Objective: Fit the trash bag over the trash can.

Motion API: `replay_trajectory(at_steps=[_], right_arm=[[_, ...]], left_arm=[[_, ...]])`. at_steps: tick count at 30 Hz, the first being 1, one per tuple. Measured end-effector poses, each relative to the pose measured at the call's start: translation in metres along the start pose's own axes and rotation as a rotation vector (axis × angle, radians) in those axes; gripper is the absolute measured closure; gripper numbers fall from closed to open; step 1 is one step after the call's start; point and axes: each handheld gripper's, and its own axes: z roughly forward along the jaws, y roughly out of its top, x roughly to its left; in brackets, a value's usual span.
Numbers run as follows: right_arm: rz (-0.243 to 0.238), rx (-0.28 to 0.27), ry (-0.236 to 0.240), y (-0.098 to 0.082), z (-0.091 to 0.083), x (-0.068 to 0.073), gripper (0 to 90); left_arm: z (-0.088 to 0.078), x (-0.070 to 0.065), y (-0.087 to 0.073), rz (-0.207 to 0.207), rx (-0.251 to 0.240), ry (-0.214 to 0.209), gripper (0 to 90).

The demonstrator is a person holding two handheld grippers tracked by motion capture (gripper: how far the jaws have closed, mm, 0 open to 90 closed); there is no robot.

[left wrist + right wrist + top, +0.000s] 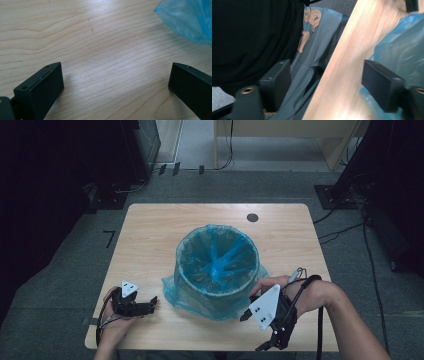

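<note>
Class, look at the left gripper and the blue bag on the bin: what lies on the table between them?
Nothing: only bare table. The left gripper view shows plain wood from the open left gripper up to the bag; the high view agrees.

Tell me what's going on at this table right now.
A person holding a gripper in each hand is working on a round bin lined with a thin blue plastic bag on a light wooden table. The bag's edge is folded over the rim and drapes down onto the tabletop. The left gripper rests open on the table beside the bag, holding nothing. The right gripper, near the table's front edge, is open and empty too.
</note>
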Motion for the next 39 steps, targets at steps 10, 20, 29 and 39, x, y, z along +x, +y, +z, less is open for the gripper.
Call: replay_trajectory(at_steps=[10, 20, 29, 39], right_arm=[[0.156, -0.046, -0.091, -0.025, 0.004, 0.011, 1.4], [0.352, -0.122, -0.221, -0.058, 0.000, 0.012, 0.0], [0.510, -0.189, -0.399, -0.089, -0.003, 0.010, 0.0], [0.677, -0.210, -0.596, -0.120, 0.000, 0.003, 0.0]], left_arm=[[0.000, 0.000, 0.000, 0.000, 0.000, 0.000, 0.0], [0.000, 0.000, 0.000, -0.003, 0.000, 0.004, 0.0], [0.000, 0.000, 0.000, -0.003, 0.000, 0.005, 0.0], [0.000, 0.000, 0.000, -0.003, 0.000, 0.006, 0.0]])
